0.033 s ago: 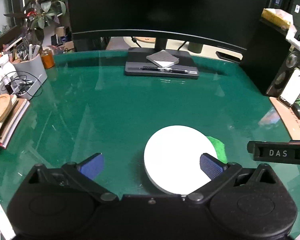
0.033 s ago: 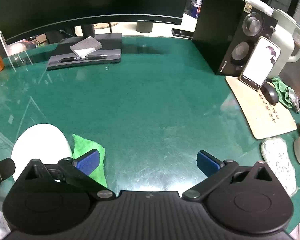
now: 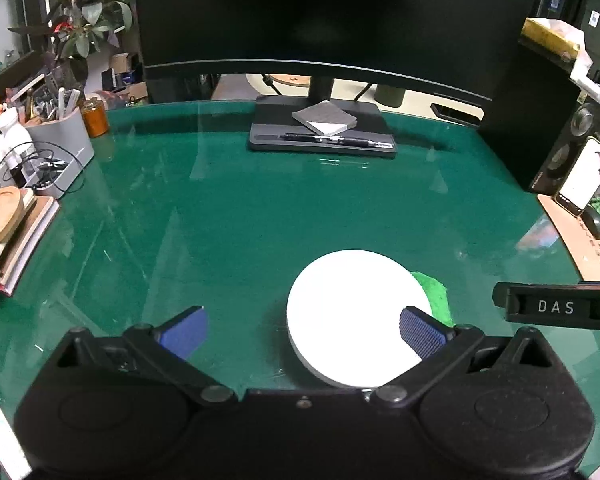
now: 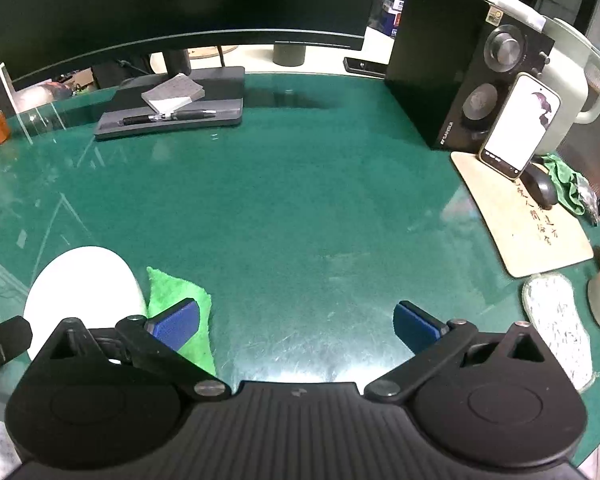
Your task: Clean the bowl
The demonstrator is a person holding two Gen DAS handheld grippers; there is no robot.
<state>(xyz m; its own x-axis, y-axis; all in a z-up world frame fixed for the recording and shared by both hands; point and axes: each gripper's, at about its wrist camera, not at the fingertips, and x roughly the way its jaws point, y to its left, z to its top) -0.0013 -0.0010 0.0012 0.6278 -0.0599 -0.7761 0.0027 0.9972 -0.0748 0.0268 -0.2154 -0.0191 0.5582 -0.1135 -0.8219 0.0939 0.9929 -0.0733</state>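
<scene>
Partly hidden by the white bowl point(image 3: 352, 316), green cloth point(image 4: 180, 292) peeks out; both tools point(image 3: 302, 330) point(image 4: 296, 322) gape empty.

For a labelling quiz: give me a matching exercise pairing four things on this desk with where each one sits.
Things
1. white bowl
2. green cloth
3. pen
4. phone

Places
A. leaning against the black speaker
B. on the dark tray under the monitor, in front of the notepad
C. on the green table, under the left gripper's right finger
D. beside the bowl, under the right gripper's left finger

Pairs: 1-C, 2-D, 3-B, 4-A
</scene>
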